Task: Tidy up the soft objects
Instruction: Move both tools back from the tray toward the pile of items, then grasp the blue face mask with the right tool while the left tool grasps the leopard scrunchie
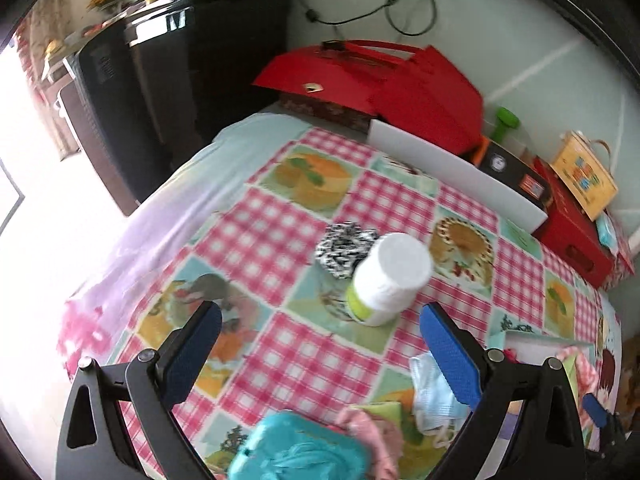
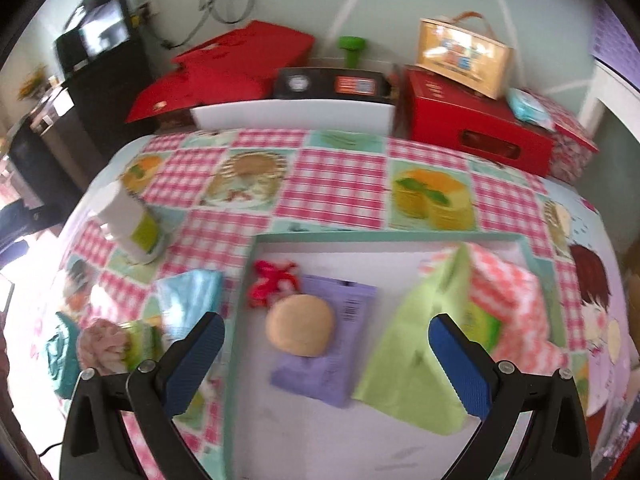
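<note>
The counter (image 2: 336, 176), under a pink check cloth, carries a tray (image 2: 400, 432) at the right tongs' side and loose soft things at the left. In the tray, seen from the right wrist, a green cloth (image 2: 412, 368) lies at about 1 o'clock from the right tongs (image 2: 326, 346), a purple pouch (image 2: 340, 376) straight ahead at 12 with a tan puff (image 2: 300, 325) on top of it, and a red bow (image 2: 272, 282) beyond at 11. Outside the tray, from the left wrist, a white bottle (image 1: 386, 280) stands at 12 o'clock from the left tongs (image 1: 320, 334), and a black-and-white scrunchie (image 1: 340, 250) sits just behind it, touching or nearly so. A blue mask (image 1: 430, 396) lies by the right finger at 4 o'clock.

Both tongs are released, jaws spread wide, gripping nothing. The scrunchie probably comes next: it lies dead ahead of the left tongs, the nearer hand, but the bottle stands between them. Its long axis runs roughly 9 to 3.
</note>
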Available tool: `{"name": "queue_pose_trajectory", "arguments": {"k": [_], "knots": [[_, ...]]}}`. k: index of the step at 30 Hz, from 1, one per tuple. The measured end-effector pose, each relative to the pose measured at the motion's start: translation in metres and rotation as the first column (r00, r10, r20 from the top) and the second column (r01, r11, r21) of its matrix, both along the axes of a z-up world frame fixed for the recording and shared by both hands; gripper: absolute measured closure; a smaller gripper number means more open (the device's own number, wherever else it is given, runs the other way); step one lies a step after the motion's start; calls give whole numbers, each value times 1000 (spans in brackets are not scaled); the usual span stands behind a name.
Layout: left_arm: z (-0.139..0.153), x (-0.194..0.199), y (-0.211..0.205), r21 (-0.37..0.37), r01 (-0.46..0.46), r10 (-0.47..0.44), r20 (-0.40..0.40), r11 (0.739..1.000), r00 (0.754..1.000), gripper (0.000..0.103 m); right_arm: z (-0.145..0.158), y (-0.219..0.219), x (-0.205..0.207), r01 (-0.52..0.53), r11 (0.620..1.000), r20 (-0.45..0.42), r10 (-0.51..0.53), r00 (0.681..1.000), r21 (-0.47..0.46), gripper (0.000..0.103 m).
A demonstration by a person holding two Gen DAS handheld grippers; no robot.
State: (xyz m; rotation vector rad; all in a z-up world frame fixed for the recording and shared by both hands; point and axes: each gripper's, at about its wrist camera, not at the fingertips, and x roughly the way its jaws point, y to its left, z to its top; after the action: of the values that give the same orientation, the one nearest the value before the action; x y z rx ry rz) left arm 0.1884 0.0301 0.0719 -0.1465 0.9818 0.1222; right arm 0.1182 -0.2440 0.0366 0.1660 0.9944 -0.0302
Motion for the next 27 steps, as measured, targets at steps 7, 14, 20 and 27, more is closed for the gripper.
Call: {"name": "queue_pose_trajectory", "arguments": {"k": [7,14,20,27], "knots": [[-6,-4,19,-42,-8,7,-19,999,1000,4,-7,52,9,-145,989,6,145,989,6,0],[-20,-1,29,-87,7,-14,-83,996,996,4,-17,81,17,-235,971,13,235,972,38,0],[-32,8,38,-134,73,-90,-128,988,988,4,-28,89,22,-255,965,5,255,967,66,0],[-42,14,79,-179,-16,-7,-129,984,992,4,-36,94,28,-263,960,7,264,965,93,0]]}}
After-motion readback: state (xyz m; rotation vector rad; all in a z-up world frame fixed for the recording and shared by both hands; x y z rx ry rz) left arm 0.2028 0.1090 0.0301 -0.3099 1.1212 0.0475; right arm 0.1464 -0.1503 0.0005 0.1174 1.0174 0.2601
